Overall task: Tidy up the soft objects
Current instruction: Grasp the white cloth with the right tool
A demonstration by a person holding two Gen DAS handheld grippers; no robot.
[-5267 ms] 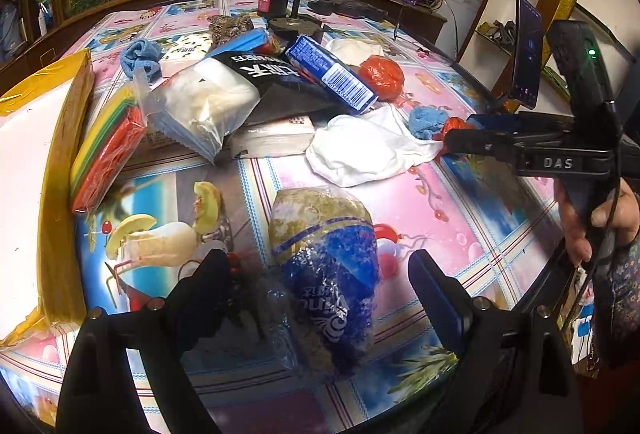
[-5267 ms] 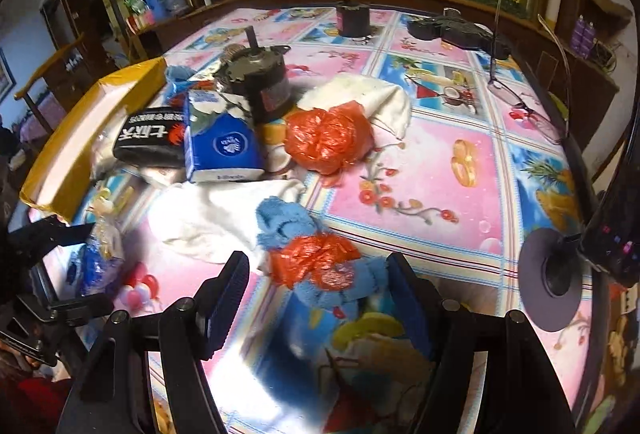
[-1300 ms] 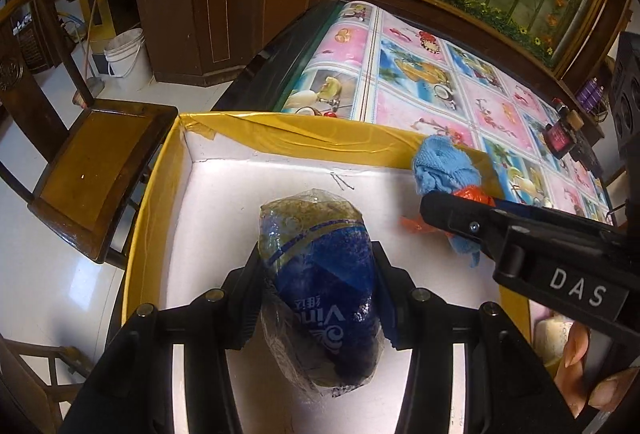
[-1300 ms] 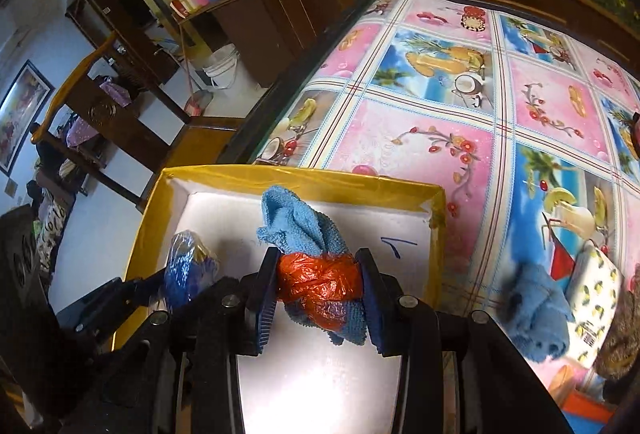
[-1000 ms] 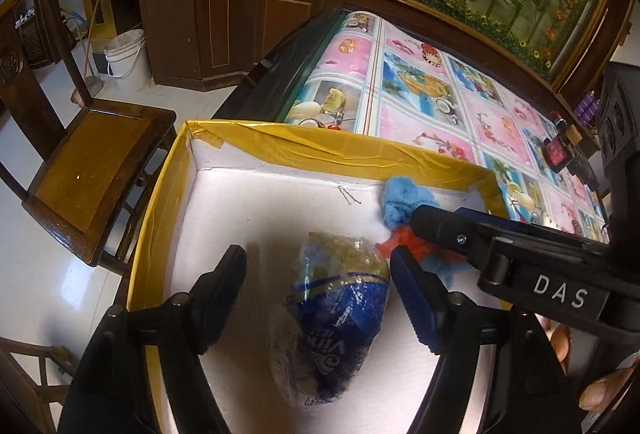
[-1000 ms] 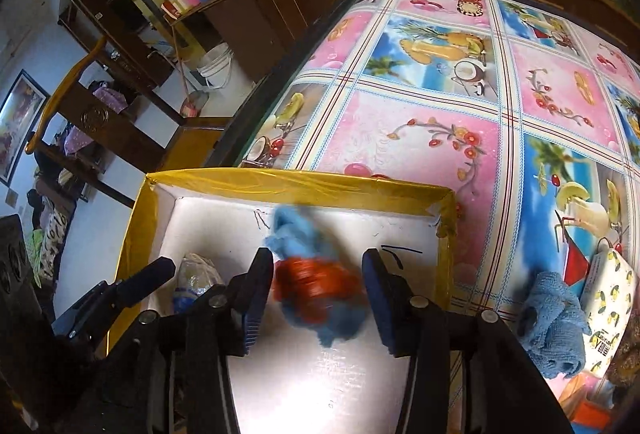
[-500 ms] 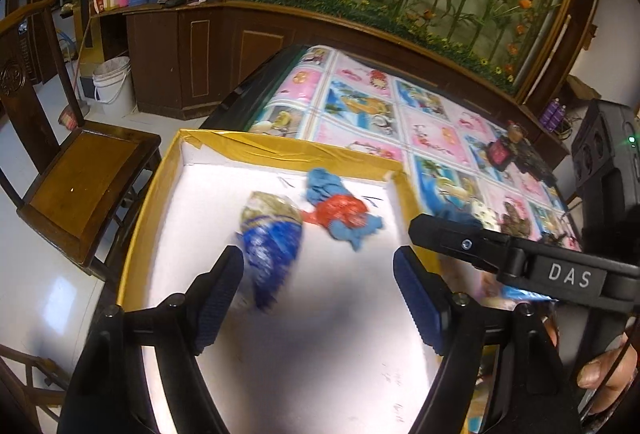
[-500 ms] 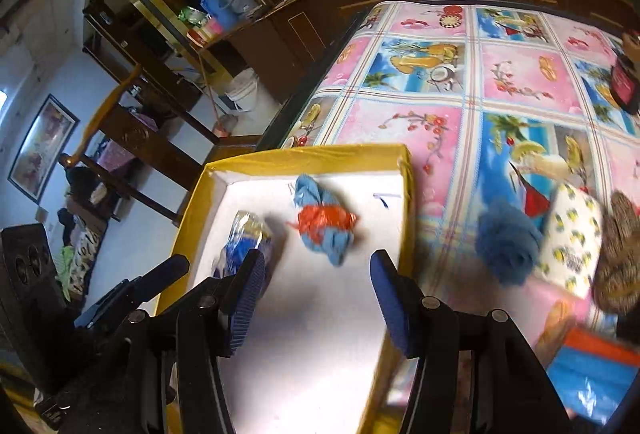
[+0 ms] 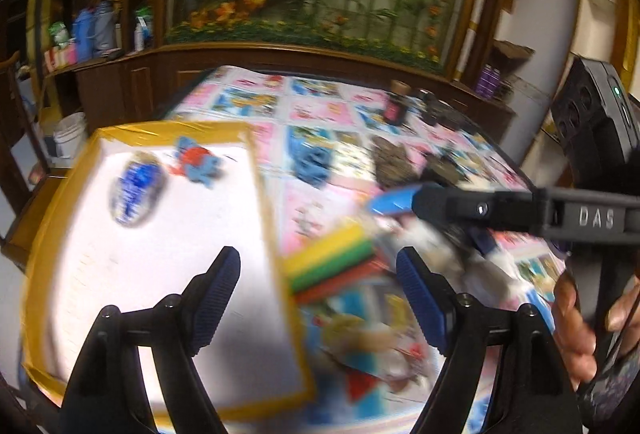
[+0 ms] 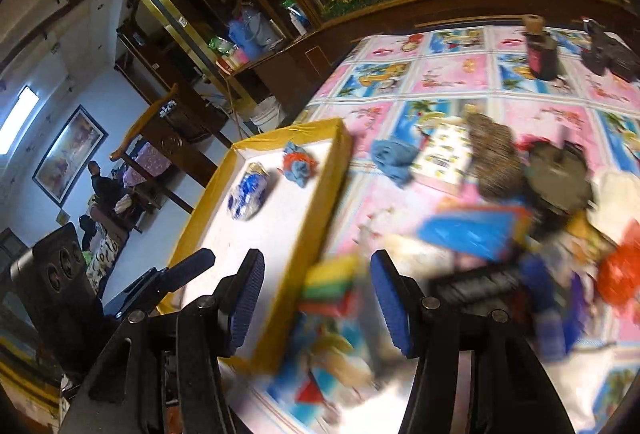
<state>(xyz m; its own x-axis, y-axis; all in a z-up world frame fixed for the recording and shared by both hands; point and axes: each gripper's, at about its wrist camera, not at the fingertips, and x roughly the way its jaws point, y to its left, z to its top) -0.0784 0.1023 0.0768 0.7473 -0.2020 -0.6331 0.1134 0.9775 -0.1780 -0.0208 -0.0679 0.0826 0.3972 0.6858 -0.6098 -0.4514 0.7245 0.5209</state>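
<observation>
Lying inside yellow-rimmed box [image 9: 256, 169]: blue wrapped packet [image 9: 136, 185] and blue cloth bundle with orange bag [image 9: 198, 161], side by side, apart. Left gripper [image 9: 318, 282] jaws opening, nothing between. Right gripper [image 10: 318, 300] jaws parted, empty. Both hung above box edge beside blurred striped pack [image 9: 332, 262] on table [image 10: 460, 85].

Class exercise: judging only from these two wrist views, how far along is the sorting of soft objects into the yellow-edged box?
Done: a blue plastic bag and a blue-and-orange bundle lie in the box. In hand: nothing; the left gripper, jaws opening, and right gripper are empty. Left: a blue cloth, coloured stack and more on the table.
</observation>
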